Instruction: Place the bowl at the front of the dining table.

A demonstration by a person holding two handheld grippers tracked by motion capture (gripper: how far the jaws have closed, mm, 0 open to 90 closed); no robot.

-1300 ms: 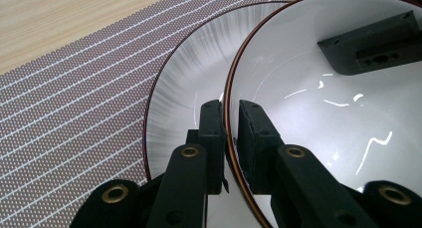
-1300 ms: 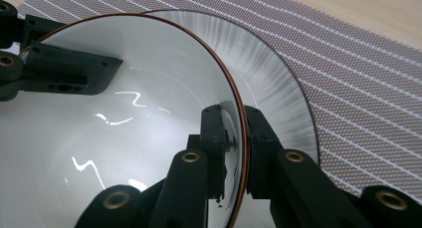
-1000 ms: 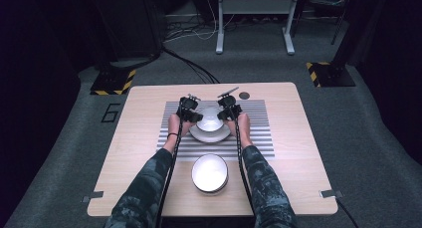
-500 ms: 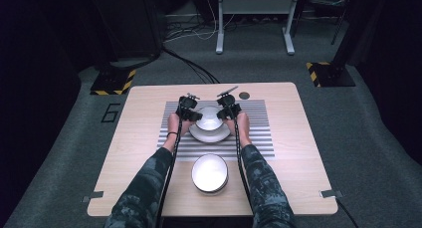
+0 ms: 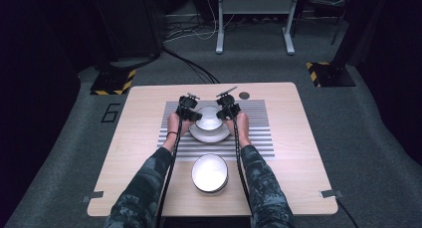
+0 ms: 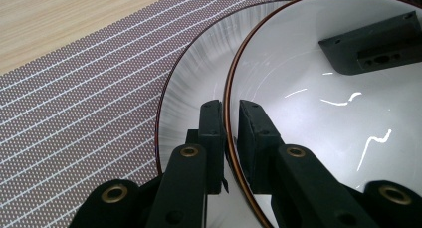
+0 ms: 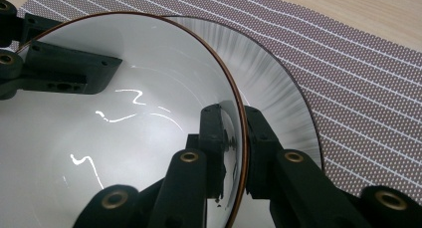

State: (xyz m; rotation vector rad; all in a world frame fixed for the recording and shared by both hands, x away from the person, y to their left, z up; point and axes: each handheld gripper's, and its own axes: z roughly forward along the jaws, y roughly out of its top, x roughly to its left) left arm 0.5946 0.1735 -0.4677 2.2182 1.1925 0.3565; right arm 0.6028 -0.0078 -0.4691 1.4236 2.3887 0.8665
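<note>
A white bowl with a thin brown rim (image 5: 209, 117) sits over a white plate with grey streaks (image 5: 209, 134) on the striped mat. My left gripper (image 5: 189, 112) is shut on the bowl's left rim, and my right gripper (image 5: 228, 111) is shut on its right rim. In the left gripper view the left gripper (image 6: 230, 108) pinches the bowl's (image 6: 318, 113) rim between its jaws, with the plate (image 6: 194, 88) behind it. In the right gripper view the right gripper (image 7: 236, 113) clamps the bowl's (image 7: 124, 128) opposite rim, beside the plate (image 7: 278, 88). Whether the bowl rests on the plate I cannot tell.
A second white bowl (image 5: 210, 172) stands near the table's front edge, between the person's forearms. The striped mat (image 5: 259, 123) covers the middle of the wooden table (image 5: 129, 153). A small dark disc (image 5: 244, 95) lies near the far edge.
</note>
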